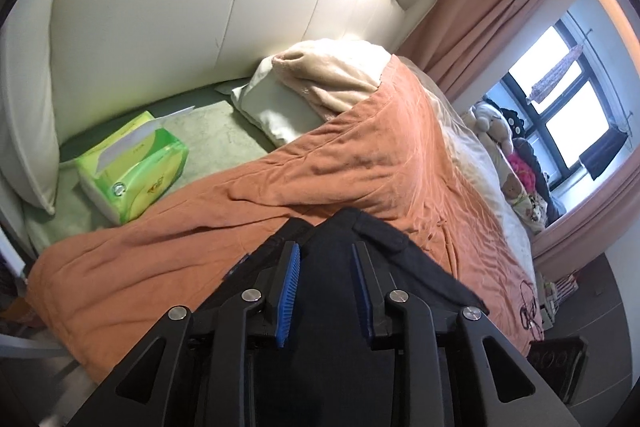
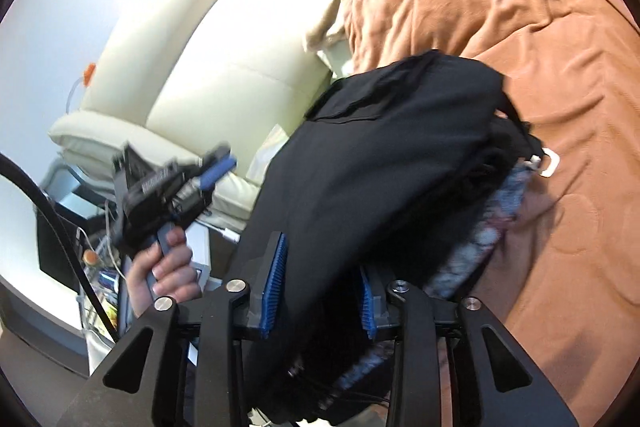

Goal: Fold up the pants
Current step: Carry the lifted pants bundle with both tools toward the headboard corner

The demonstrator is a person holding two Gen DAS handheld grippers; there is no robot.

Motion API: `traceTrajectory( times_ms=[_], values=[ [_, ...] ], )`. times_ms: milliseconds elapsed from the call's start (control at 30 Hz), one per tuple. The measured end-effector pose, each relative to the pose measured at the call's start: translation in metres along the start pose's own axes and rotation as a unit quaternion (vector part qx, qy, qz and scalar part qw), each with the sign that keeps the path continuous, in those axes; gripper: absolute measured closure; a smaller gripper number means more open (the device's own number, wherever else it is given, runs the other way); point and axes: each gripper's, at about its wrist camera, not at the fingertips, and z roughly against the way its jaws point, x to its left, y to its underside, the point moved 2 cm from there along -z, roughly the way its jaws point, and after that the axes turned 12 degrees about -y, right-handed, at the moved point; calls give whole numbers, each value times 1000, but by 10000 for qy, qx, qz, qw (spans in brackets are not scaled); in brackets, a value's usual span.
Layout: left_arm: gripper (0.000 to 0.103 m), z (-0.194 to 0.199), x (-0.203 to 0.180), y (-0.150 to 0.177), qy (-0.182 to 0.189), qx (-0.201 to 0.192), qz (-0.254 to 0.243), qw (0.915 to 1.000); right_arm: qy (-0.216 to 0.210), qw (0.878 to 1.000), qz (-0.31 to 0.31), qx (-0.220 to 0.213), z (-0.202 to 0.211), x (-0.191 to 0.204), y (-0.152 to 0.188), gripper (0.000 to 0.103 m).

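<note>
The black pants (image 2: 380, 179) are bunched in a thick folded bundle, lifted above the orange blanket (image 2: 520, 27). My right gripper (image 2: 320, 267) is shut on the bundle, whose patterned inner layers hang out at the right. In the left wrist view the pants (image 1: 332, 291) lie between and beyond the blue pads (image 1: 290, 287) of my left gripper (image 1: 326, 251), whose jaws stand apart around the cloth. The left gripper also shows in the right wrist view (image 2: 218, 171), held by a hand to the left of the bundle.
A green tissue pack (image 1: 132, 167) lies on the mattress near the cream headboard (image 1: 180, 7). A pillow and beige blanket (image 1: 312, 91) lie at the bed's head. Stuffed toys (image 1: 508, 147) sit by the window. A cluttered bedside stand (image 2: 104, 267) is left of the bed.
</note>
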Motion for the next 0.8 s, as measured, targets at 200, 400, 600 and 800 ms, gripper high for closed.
traceTrajectory(
  times_ms=[200,400,600,800],
  values=[
    [67,39,-12,31,-71,-233,-358,9991,288,9986,427,-149,23,24,8,67],
    [67,71,-40,64,52,-350,-473,9983,294,9936,1052,-299,43,61,12,67],
    [67,75,-67,88,83,-329,-560,9979,336,9861,1622,-163,44,78,5,67],
    [67,66,-73,101,31,-378,-370,9986,339,9797,1975,20,28,78,-8,74]
  ],
)
